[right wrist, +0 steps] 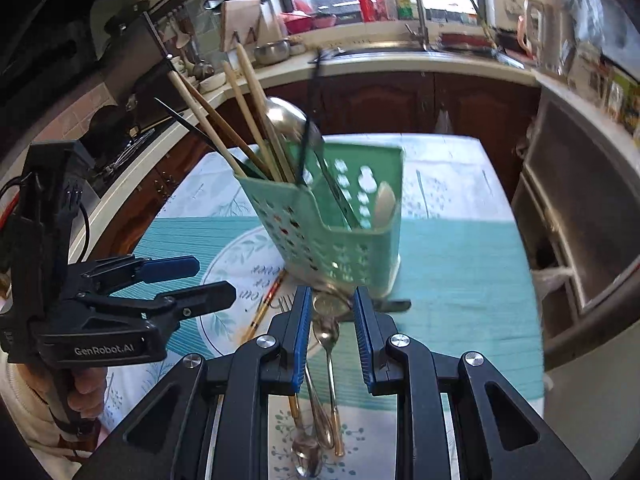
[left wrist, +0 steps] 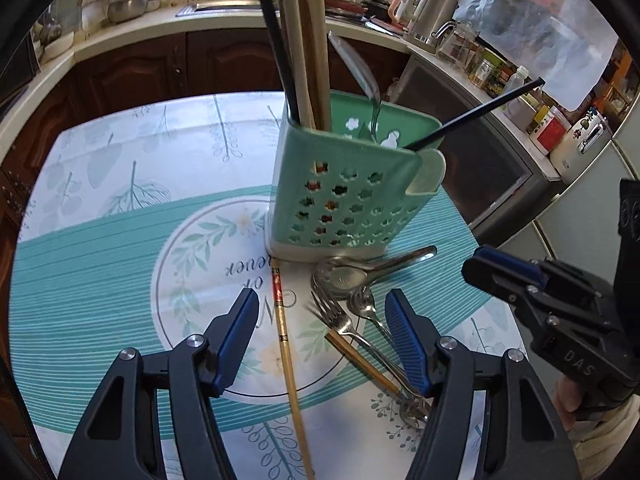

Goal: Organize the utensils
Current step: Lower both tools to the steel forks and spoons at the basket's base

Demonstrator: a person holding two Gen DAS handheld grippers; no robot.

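My left gripper [left wrist: 320,320] hangs half open over a chopstick [left wrist: 289,364], gripping nothing. My right gripper [right wrist: 332,334], narrowly open, straddles the spoons [right wrist: 325,322] untouched, just before the caddy [left wrist: 344,184] mid-table [left wrist: 100,240].

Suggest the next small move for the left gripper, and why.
Probably lower the left gripper onto the bamboo chopstick lying on the patterned tablecloth and close. It lies between the open jaws, untouched, and belongs in the green perforated plastic holder.
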